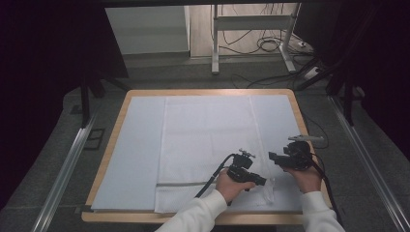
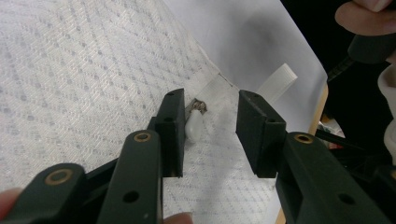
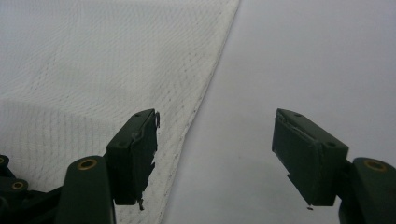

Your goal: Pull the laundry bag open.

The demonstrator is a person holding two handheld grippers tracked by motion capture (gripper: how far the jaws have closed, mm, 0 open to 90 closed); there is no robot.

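A white mesh bag (image 1: pixel 208 140) lies flat on a pale mat (image 1: pixel 133 150); a grey zipper line (image 1: pixel 181 184) runs across its near end. My left gripper (image 1: pixel 263 181) is low over the bag's near right corner. In the left gripper view its jaws (image 2: pixel 211 100) stand open around the white zipper pull (image 2: pixel 195 125), which rests against the left jaw's inner face with a gap to the other jaw. A white strap (image 2: pixel 278 81) sticks out past the corner. My right gripper (image 1: pixel 273 157) hovers open over the bag's right edge (image 3: pixel 205 93), with nothing between its jaws (image 3: pixel 215 116).
The mat covers a wooden table (image 1: pixel 109 150) with its right edge (image 1: pixel 302 121) close to my right hand. Beyond the table stand a metal desk frame (image 1: pixel 215 43) and loose cables (image 1: pixel 266 46) on the floor. Metal rails (image 1: pixel 67 164) flank the table.
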